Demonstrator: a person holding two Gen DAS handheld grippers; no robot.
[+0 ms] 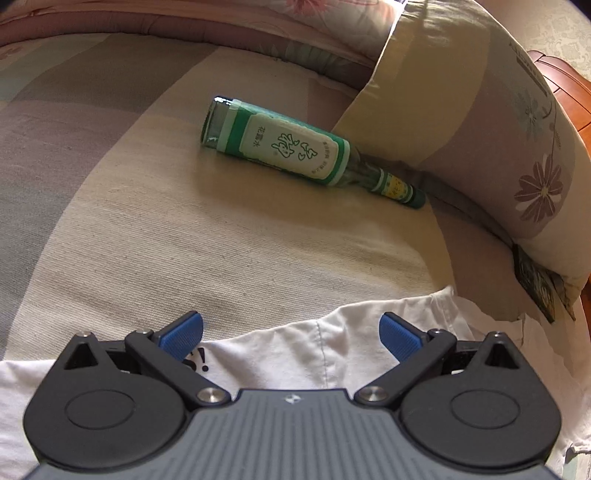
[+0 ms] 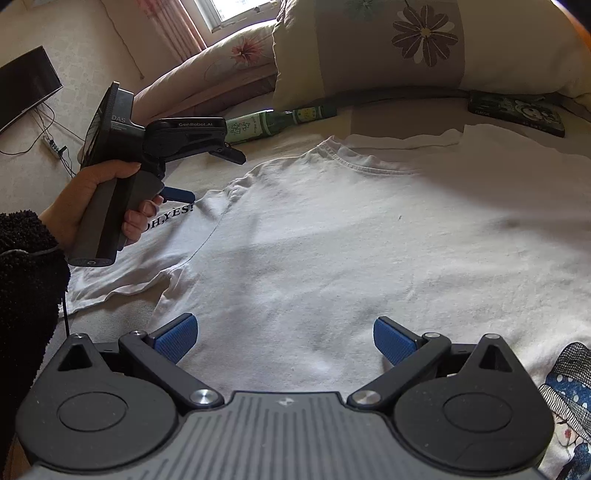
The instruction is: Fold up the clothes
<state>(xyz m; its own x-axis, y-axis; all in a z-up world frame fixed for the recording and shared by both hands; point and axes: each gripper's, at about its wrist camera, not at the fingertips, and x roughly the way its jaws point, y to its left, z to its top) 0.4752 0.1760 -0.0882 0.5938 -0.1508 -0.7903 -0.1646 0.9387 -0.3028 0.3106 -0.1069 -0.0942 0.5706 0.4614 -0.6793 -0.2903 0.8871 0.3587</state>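
The left gripper [image 1: 291,330] has its blue-padded jaws spread wide, nothing between them. The right gripper [image 2: 282,334] is equally wide apart and empty. A hand [image 2: 92,201] in a dark fleecy sleeve [image 2: 26,266] grasps the left gripper's handle, one finger at the trigger.

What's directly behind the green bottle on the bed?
Behind the green bottle, lying on its side, a floral pillow leans up, with a folded quilt along the back. The bottle's cap end reaches the pillow's base; what lies under the pillow is covered.
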